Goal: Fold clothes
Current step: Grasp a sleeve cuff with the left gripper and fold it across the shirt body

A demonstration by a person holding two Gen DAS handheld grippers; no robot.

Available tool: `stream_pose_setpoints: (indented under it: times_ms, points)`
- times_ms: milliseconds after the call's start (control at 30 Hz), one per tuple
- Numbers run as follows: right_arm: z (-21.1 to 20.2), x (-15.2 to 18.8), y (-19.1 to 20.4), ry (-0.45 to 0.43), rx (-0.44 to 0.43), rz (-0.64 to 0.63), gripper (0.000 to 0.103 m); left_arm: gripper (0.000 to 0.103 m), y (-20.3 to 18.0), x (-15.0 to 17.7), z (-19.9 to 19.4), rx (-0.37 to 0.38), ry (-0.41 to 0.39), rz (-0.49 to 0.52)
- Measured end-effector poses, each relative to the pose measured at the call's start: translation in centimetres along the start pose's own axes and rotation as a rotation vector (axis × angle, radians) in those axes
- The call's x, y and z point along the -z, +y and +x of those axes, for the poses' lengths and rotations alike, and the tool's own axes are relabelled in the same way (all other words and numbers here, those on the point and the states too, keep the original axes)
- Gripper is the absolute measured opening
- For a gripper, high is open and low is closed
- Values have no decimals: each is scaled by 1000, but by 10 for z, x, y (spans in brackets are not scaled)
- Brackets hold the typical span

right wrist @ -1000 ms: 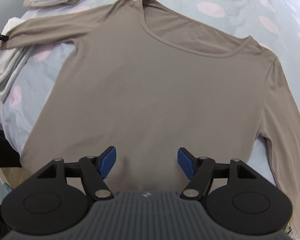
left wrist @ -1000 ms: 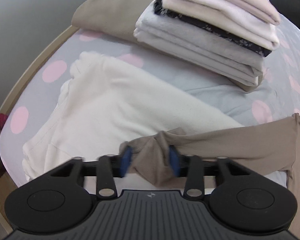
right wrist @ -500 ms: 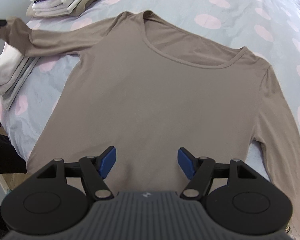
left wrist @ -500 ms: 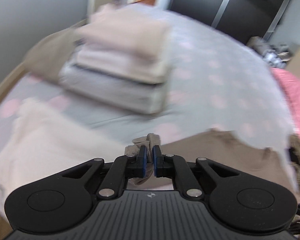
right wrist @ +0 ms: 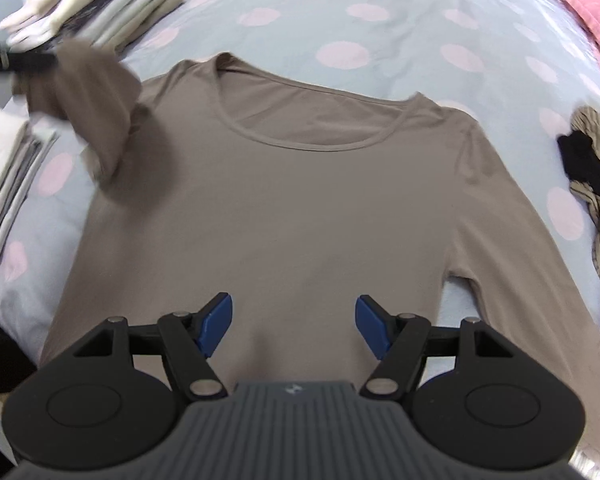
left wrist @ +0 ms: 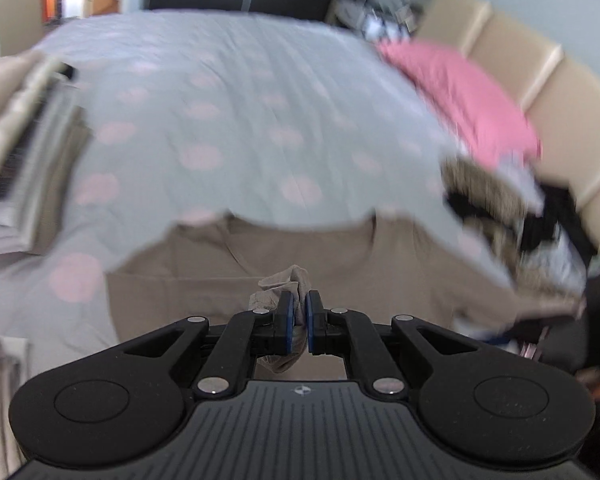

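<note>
A taupe long-sleeved top (right wrist: 284, 200) lies flat on the dotted bed sheet (right wrist: 340, 12), neckline away from me. My left gripper (left wrist: 298, 316) is shut on the cuff (left wrist: 278, 286) of its left sleeve. In the right wrist view that sleeve (right wrist: 88, 92) hangs lifted over the top's left shoulder, held by the blurred left gripper (right wrist: 32, 62). The top's body (left wrist: 228, 264) shows below it in the left wrist view. My right gripper (right wrist: 294, 326) hovers open over the top's hem, nothing between its fingers. The right sleeve (right wrist: 512, 240) lies flat.
A stack of folded clothes (right wrist: 100, 0) sits at the far left of the bed, also blurred in the left wrist view (left wrist: 20, 128). Folded pale garments (right wrist: 4, 176) lie at the left edge. A striped and black heap (right wrist: 592, 184) lies right. A pink pillow (left wrist: 460, 96) rests by the headboard (left wrist: 548, 76).
The left gripper closed on the sleeve cuff, lifted it and swung it right, over the top's shoulder. The right gripper stayed open above the hem, drawing slightly closer.
</note>
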State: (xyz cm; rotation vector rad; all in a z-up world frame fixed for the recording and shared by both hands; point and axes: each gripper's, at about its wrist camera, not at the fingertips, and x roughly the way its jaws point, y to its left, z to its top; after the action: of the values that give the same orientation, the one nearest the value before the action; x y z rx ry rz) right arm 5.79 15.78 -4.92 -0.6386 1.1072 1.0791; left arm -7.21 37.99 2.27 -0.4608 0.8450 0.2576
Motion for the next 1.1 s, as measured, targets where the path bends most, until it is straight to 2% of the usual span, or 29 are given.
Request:
stream_pose_setpoints:
  times_ms: [133, 333, 400, 433, 500, 567, 667, 767, 867, 1033, 1067, 1100]
  points:
    - [2, -2, -1, -25, 44, -2, 70, 4, -14, 7, 27, 28, 58, 40]
    - [17, -9, 5, -6, 20, -26, 70, 6, -35, 18, 67, 70, 145, 101]
    - [24, -13, 8, 4, 20, -28, 70, 13, -42, 22, 80, 84, 174, 121]
    - [27, -14, 9, 6, 19, -25, 70, 20, -45, 22, 85, 88, 182, 128]
    - [30, -18, 9, 0, 17, -15, 69, 22, -42, 17, 84, 82, 170, 126]
    - [32, -24, 10, -23, 1, 4, 68, 22, -33, 13, 84, 59, 171, 107]
    - [37, -36, 13, -47, -54, 47, 58, 22, -12, 12, 86, 1, 188, 70]
    - [45, -47, 23, -60, -110, 64, 58, 22, 8, 14, 88, -80, 215, 53]
    - [56, -55, 41, -60, -146, 30, 58, 22, 27, 16, 86, -153, 236, 48]
    - [80, -62, 70, -20, -181, -33, 56, 22, 56, 19, 74, -212, 246, 2]
    - [86, -61, 74, -5, -168, -50, 53, 22, 61, 19, 71, -219, 243, -6]
    - [91, -60, 78, 11, -147, -69, 46, 22, 65, 19, 68, -224, 240, -13]
